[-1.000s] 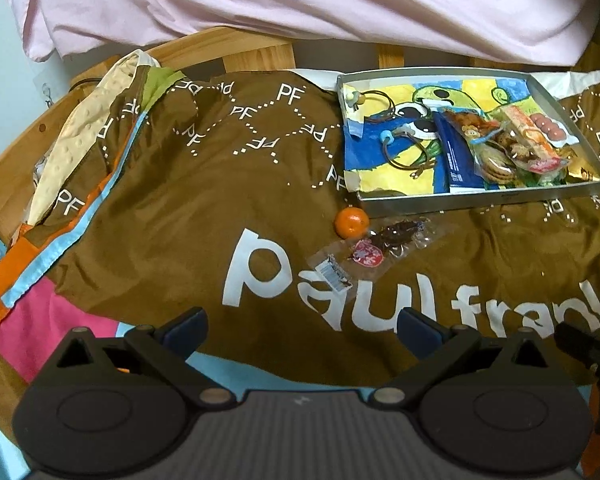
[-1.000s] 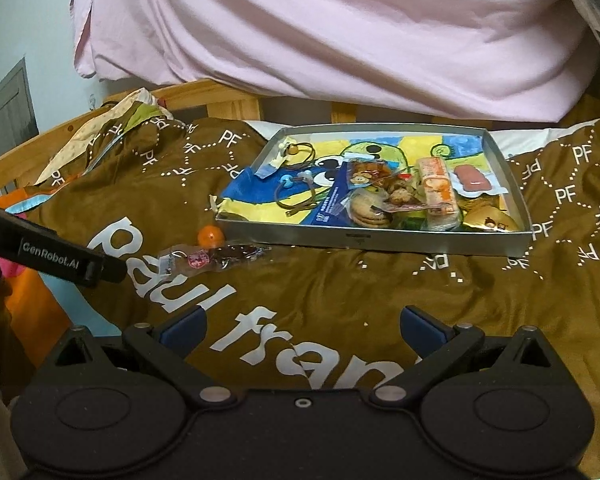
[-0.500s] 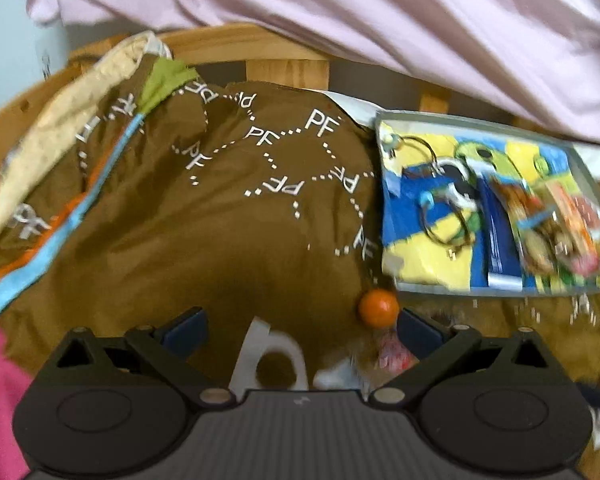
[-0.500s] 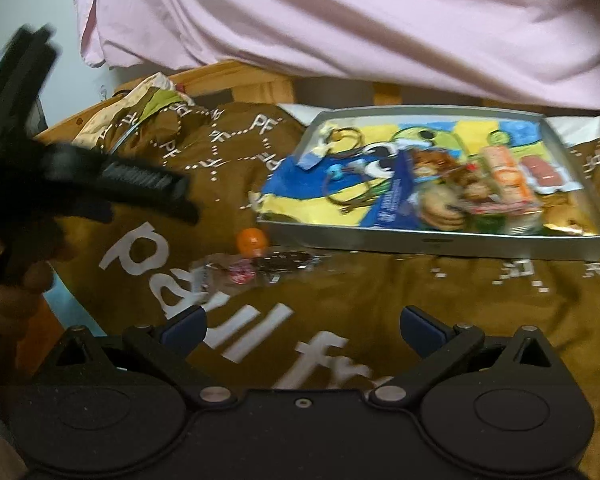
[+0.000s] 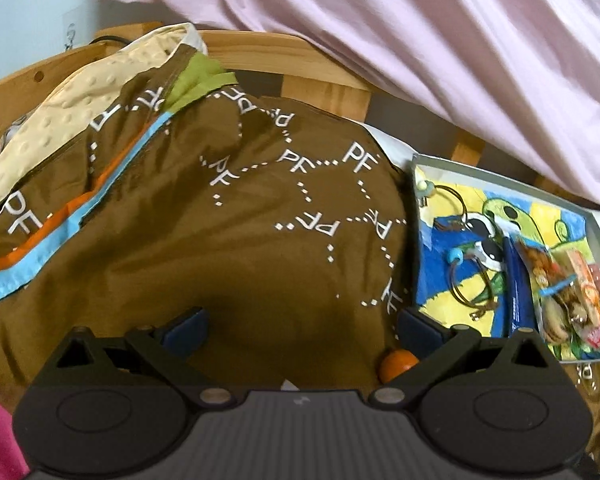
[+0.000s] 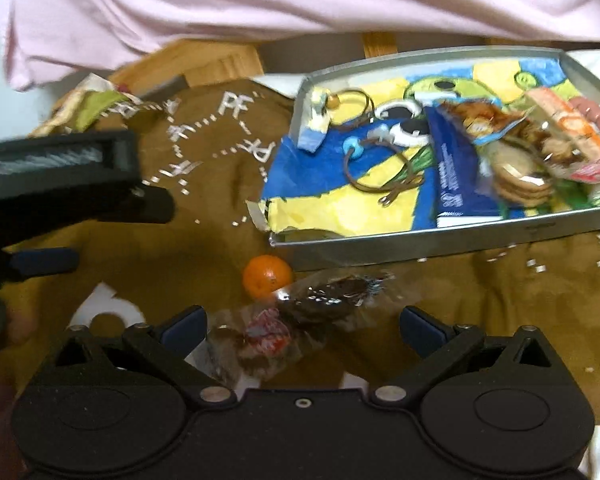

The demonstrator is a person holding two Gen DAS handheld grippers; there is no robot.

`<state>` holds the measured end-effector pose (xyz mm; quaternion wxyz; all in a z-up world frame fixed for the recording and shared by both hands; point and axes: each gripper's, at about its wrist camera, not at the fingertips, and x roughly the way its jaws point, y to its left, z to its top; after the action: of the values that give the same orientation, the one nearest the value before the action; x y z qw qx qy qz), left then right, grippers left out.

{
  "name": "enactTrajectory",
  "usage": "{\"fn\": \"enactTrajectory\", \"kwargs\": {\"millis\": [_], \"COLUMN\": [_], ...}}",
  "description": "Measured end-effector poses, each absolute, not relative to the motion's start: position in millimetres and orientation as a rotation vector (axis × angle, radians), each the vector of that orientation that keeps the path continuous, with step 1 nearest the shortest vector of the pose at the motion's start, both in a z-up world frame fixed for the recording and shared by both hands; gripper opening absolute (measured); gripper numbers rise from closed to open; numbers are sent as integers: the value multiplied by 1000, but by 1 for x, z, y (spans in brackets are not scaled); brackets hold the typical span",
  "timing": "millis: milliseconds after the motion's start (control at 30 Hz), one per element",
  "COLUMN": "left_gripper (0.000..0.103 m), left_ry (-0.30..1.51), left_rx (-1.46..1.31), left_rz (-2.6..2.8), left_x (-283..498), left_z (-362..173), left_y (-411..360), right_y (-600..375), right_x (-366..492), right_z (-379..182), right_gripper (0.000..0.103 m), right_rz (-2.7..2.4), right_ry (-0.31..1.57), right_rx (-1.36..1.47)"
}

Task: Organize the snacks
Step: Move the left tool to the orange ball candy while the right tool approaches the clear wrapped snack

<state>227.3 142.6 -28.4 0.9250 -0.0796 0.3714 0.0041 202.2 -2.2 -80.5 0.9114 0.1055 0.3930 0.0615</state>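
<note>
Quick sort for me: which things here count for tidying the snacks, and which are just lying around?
Part of the job:
- clear snack packet on the blanket
- small orange beside it
- metal tray
- cookie pack and blue packet inside the tray
- right tongs, open over the clear packet

Just lying about:
- hair ties in the tray
- brown blanket
- pink sheet

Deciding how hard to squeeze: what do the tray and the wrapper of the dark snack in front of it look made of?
Tray: looks like thin sheet metal, matte grey, with straight folded walls; grey-coated card can't be ruled out. Dark snack's wrapper: clear, glossy plastic film, crinkled, with bright glints and the contents showing through.
</note>
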Motion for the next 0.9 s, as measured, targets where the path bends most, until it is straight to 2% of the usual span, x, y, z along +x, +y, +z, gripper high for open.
{"fn": "enactTrajectory", "kwargs": {"millis": [200, 467, 633, 900], "left_gripper": [103, 103, 103, 103], "left_ry": [761, 780, 785, 769], "left_rx": [-152, -112, -100, -158], "left_rz": [-28, -101, -101, -90], "left_x": [228, 225, 226, 226], "left_z": [-31, -31, -32, -30], "left_y": [142, 131, 128, 139], "right_y": [7, -48, -64, -12], "right_x": [207, 186, 180, 198], "right_z": [-87, -81, -77, -79], "right_gripper": [102, 101, 102, 102], "right_rz": [98, 43, 124, 54], "right_ry": [827, 855, 829, 822], "right_rx": [115, -39, 158, 322]}}
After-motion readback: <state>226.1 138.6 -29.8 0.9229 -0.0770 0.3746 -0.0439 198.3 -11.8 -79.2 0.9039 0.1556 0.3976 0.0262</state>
